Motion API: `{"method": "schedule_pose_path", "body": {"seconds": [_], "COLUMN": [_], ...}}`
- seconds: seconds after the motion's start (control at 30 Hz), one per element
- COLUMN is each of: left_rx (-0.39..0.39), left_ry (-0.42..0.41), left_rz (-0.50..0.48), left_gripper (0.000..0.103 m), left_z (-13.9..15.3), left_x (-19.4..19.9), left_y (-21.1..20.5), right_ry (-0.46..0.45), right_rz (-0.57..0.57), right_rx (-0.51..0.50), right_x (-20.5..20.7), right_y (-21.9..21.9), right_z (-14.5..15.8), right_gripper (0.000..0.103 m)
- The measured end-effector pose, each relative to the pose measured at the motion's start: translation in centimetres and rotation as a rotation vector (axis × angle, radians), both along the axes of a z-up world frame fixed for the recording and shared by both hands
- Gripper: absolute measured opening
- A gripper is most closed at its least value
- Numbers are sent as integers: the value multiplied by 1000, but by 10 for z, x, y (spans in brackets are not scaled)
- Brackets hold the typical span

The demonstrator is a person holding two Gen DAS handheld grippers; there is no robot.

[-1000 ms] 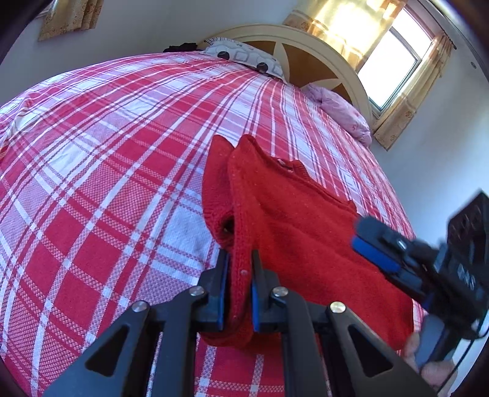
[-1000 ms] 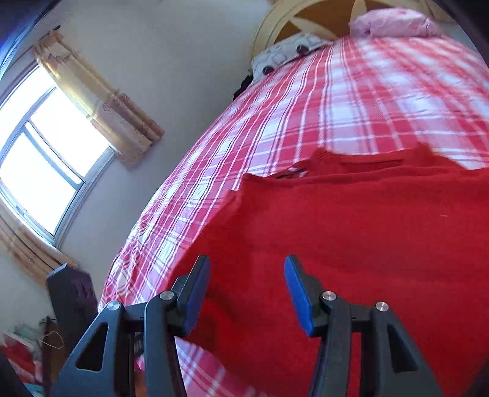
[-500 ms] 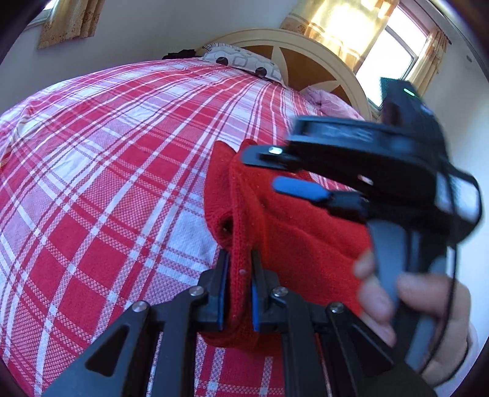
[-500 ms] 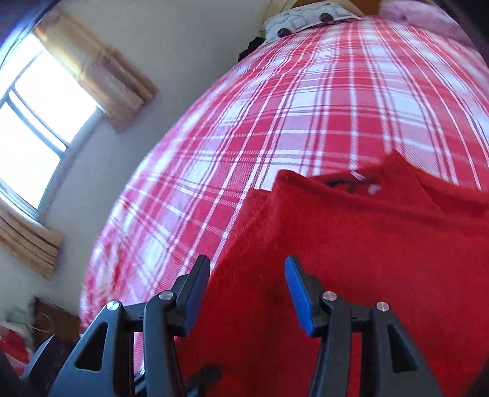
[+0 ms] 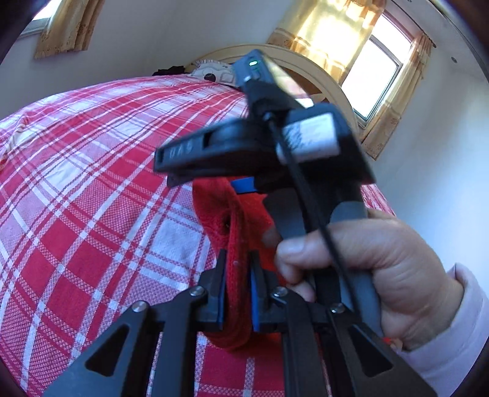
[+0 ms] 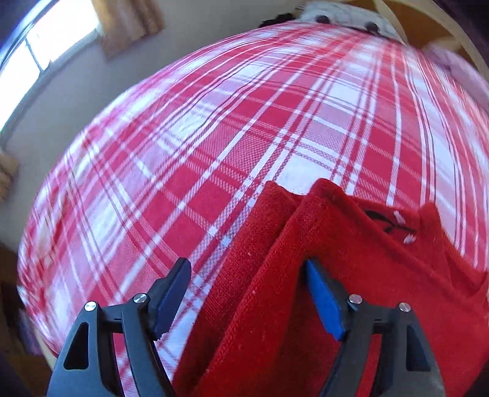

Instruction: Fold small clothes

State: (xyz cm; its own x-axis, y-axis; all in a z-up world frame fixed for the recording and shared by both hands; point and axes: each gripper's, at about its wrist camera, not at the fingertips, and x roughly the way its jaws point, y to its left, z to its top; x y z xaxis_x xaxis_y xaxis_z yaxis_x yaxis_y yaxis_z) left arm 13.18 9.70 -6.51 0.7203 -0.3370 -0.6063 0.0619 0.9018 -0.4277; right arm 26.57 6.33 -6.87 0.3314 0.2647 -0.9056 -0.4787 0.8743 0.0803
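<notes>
Two windows with yellow curtains (image 5: 308, 27) are lighting the room | red garment (image 6: 321, 290) is lying on plaid bedspread (image 6: 214, 137) | left gripper (image 5: 237, 287) is clamping its edge | right gripper (image 6: 244, 293) is opening, straddling its fold | only left view is showing the hand (image 5: 376, 271).

Two close wrist views (perhaps crossing) over bedspread (image 6: 214, 146)

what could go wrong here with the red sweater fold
1. The right tongs are opening over the doubled edge of the red sweater; closing there might catch only one layer, so the fold skews.
2. The left tongs are shut on a thick bunch of knit; any pull could stretch it or drag it across the plaid bedspread.
3. The right hand crowds the left tongs, so a bump is possible.
</notes>
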Motion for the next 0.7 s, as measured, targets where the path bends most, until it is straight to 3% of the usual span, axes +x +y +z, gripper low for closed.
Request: {"method": "schedule_pose_path", "body": {"seconds": [0.13,0.23,0.3,0.4,0.6,0.7], "left_rx": [12,6,-1,-21,-18,-14], "left_ry": [17,30,36,49,28,20], "left_rz": [0,3,4,2,-32,-49], "left_gripper": [12,13,13,13,13,13], "left_z": [-3,-5,-6,-6,3,8], "left_x": [0,0,1,3,0,1], "left_y": [-3,0,2,7,0,-5], "right_ry": [-57,-81,-72,-5,64,44], "right_rz": [45,-2,-41,-113,-218,-227], "right_rx": [-99,-80,-15,146,451,500], "right_x": [-10,-10,-7,-1,-3,-10], "right_y": [11,1,-15,-43,-82,-93], "right_z": [-5,-2,2,6,12,23], "right_gripper": [75,53,34,25,22,21]}}
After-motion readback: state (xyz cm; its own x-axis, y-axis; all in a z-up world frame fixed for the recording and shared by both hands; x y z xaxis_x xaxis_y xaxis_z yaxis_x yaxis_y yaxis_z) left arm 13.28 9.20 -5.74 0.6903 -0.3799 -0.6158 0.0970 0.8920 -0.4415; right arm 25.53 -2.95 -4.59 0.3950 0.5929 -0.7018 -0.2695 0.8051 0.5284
